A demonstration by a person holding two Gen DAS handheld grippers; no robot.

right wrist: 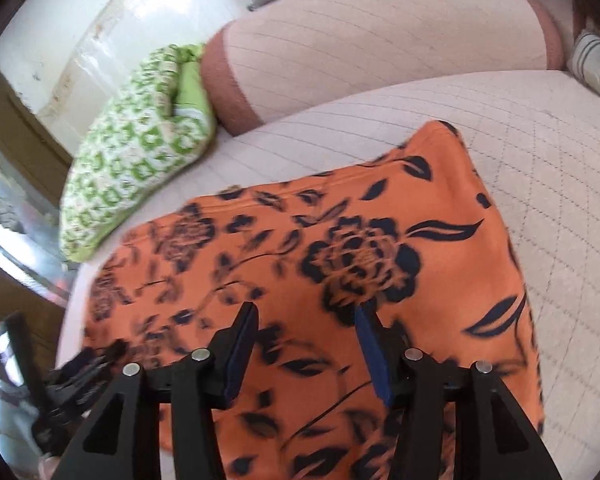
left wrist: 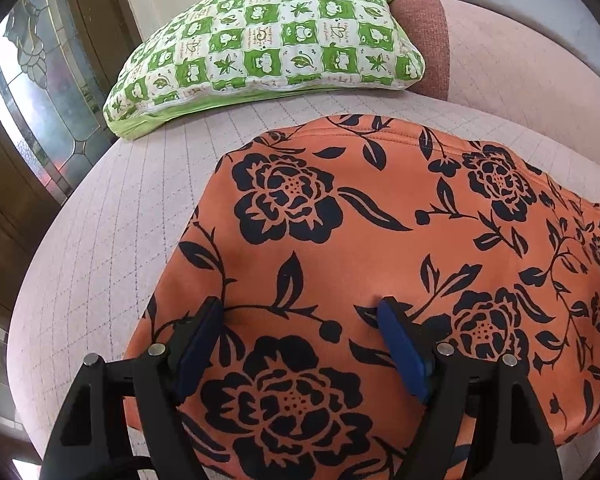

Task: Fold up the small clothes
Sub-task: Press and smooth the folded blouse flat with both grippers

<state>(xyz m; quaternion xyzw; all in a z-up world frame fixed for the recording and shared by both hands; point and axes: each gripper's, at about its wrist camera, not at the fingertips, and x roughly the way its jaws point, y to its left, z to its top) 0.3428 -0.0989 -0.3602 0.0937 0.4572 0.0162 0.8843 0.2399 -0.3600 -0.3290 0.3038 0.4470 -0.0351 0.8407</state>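
Observation:
An orange garment with a black flower print (left wrist: 380,248) lies spread flat on the pale quilted sofa seat (left wrist: 112,240). My left gripper (left wrist: 300,308) is open, and its blue-padded fingertips rest on or just above the near left part of the cloth. The same garment shows in the right wrist view (right wrist: 340,248), blurred by motion. My right gripper (right wrist: 306,312) is open over the cloth's middle and holds nothing. The left gripper's black body (right wrist: 72,380) shows at the lower left of the right wrist view.
A green-and-white checked pillow (left wrist: 260,44) lies at the back left of the seat, also in the right wrist view (right wrist: 136,160). The pink backrest with a brown edge (right wrist: 380,40) rises behind. A striped cushion (right wrist: 596,64) is at the far right. A glass door (left wrist: 40,100) stands left.

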